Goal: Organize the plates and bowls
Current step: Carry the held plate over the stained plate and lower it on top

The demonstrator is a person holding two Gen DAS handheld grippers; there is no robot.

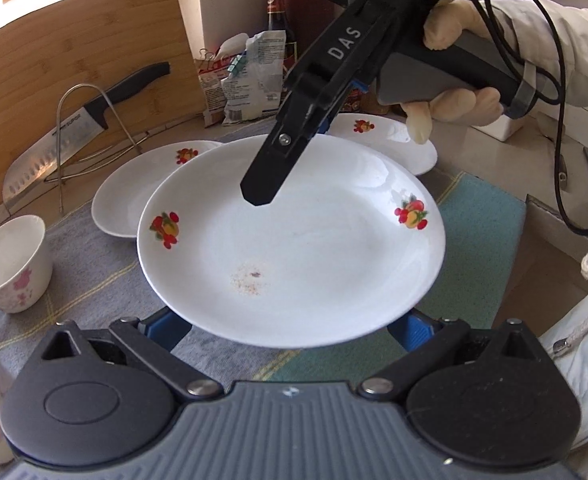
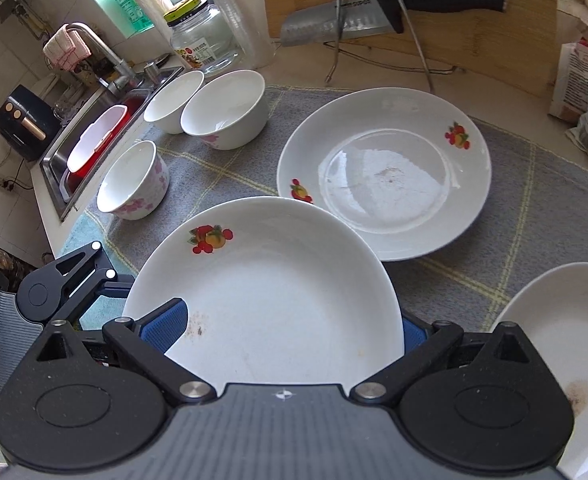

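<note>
Your right gripper (image 2: pixel 290 334) is clamped on the near plate (image 2: pixel 270 292), rim between the blue pads (image 2: pixel 166 326). White, fruit decals, brownish crumb stain near the rim. It sits raised over the grey cloth (image 2: pixel 222 168). Left gripper (image 1: pixel 294 330): fingers apart, plate edge above them, grip unclear.

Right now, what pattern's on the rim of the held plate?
White held plate with red-and-orange fruit decals on the rim; clearest in the left wrist view.
</note>
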